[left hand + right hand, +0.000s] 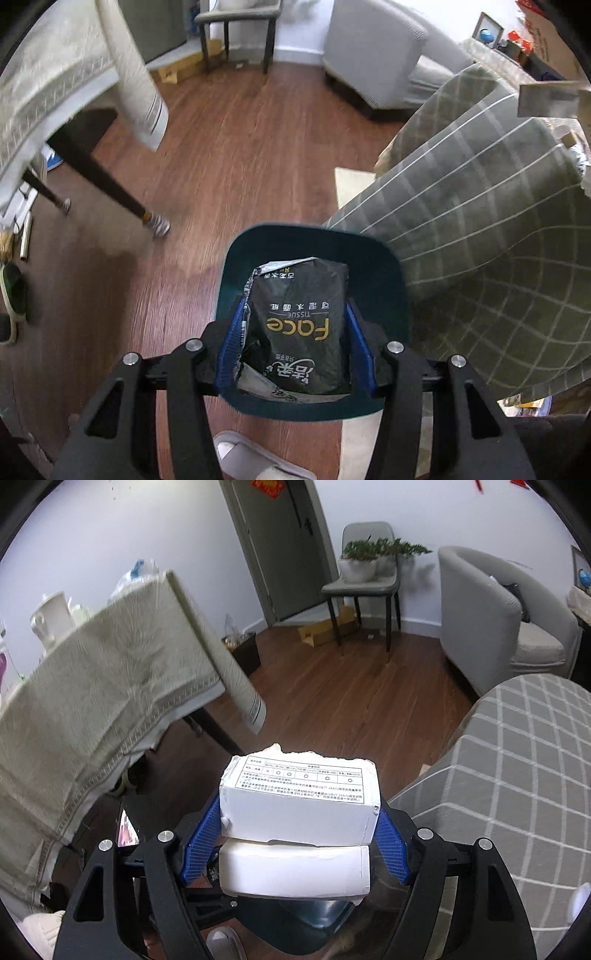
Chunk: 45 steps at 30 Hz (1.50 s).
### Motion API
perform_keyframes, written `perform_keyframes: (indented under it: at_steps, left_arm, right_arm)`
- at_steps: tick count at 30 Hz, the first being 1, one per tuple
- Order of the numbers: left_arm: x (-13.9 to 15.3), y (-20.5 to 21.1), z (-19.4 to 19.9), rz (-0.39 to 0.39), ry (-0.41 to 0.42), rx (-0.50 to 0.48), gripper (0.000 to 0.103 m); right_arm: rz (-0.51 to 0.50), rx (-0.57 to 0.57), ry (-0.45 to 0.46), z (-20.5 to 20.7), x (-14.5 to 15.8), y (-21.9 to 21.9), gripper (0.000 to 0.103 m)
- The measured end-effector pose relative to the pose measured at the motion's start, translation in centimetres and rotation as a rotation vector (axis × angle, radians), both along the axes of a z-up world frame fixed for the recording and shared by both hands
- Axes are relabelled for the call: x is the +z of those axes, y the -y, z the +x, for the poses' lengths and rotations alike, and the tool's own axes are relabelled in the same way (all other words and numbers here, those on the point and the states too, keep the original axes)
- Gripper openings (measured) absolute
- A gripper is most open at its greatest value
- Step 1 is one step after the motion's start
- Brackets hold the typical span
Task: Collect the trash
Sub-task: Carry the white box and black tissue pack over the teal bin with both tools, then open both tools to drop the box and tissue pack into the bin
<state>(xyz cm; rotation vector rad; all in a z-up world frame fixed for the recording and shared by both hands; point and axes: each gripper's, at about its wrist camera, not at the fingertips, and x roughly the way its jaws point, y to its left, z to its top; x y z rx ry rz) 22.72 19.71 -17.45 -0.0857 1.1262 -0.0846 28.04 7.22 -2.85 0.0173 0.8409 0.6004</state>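
Step in hand: disposal. The left claw (295,332) is closed on a crumpled black tissue pack (301,328) and holds it directly above the open teal bin (391,295) on the wood floor (240,155). The right claw (299,819) is clamped on a white cardboard box (299,797); the bin (314,915) shows just below it. Judged next: the left opens to drop the pack, then the right centres over the bin and releases.
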Motion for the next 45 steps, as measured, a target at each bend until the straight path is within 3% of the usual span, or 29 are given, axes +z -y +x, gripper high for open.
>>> perform_keyframes:
  at_steps: [9, 16, 22, 29, 36, 40, 43, 45]
  left_arm:
    - [-3.7, -1.1, -0.2, -0.014, -0.116, 0.016, 0.058]
    - [-2.0, -1.9, -1.0, -0.008, -0.056, 0.01, 0.069]
    - [1.3, -3.3, -1.7, 0.006, 0.039, 0.03, 0.07]
    - [5.7, -5.9, -2.5, -0.072, 0.18, 0.134, 0.07]
    - [10.6, -6.2, -3.3, -0.136, 0.311, 0.155, 0.068]
    - [14.0, -6.3, -3.8, -0.178, 0.386, 0.171, 0.068]
    - [16.8, -5.5, -4.4, -0.146, 0.45, 0.161, 0.068]
    - [18.0, -5.2, -4.7, -0.13, 0.48, 0.145, 0.068]
  right_arm:
    - [-0.051, 0.04, -0.095, 0.7, -3.4, -3.0, 0.077]
    - [-0.095, 0.039, -0.15, 1.3, -6.2, -4.0, 0.077]
    - [-0.114, 0.036, -0.193, 1.5, -8.7, -4.7, 0.077]
    - [-0.162, 0.051, -0.259, 1.3, -12.3, -6.2, 0.077]
    - [-0.248, 0.106, -0.321, 0.3, -16.5, -8.3, 0.077]
    - [-0.278, 0.129, -0.324, -0.5, -17.4, -8.6, 0.077]
    - [-0.301, 0.142, -0.319, -0.8, -17.7, -8.9, 0.078]
    - [-0.312, 0.155, -0.32, -1.0, -17.8, -8.9, 0.085]
